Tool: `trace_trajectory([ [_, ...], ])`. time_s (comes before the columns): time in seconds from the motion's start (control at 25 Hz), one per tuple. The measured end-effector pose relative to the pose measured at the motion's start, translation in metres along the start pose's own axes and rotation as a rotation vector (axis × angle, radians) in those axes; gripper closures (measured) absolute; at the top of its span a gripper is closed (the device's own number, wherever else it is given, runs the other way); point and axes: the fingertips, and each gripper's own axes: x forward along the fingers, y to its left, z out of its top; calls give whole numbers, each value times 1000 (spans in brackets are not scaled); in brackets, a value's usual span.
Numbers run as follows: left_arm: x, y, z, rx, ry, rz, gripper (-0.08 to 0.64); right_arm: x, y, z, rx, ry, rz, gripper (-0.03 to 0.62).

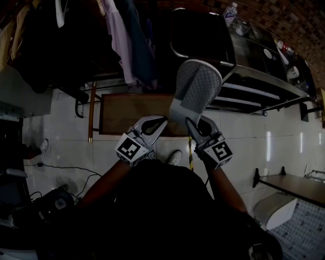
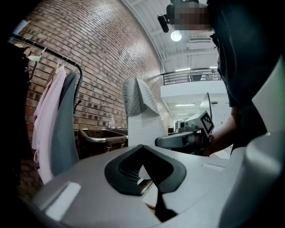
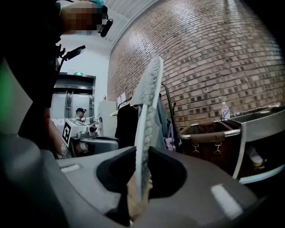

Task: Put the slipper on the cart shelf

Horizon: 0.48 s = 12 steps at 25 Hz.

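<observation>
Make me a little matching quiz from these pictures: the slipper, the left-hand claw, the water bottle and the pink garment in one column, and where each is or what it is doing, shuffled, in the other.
Things
1. slipper
2. left gripper
3. water bottle
4. pink garment

Places and states
A. hangs on the clothes rack
B. stands on top of the cart
C. clamped upright in the right gripper
D. jaws together, nothing between them

Pairs: 1-C, 2-D, 3-B, 4-A.
</observation>
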Motion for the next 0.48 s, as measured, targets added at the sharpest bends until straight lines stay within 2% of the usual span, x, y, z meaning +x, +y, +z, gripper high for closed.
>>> trace_trajectory([
  [0.32,6,4,-5,8,4,-24,558,2,-10,-10,9,12,-20,526],
  [0.48,12,4,-8,-16,21,-51,558,-2,-15,-17,21,14,-59,526],
])
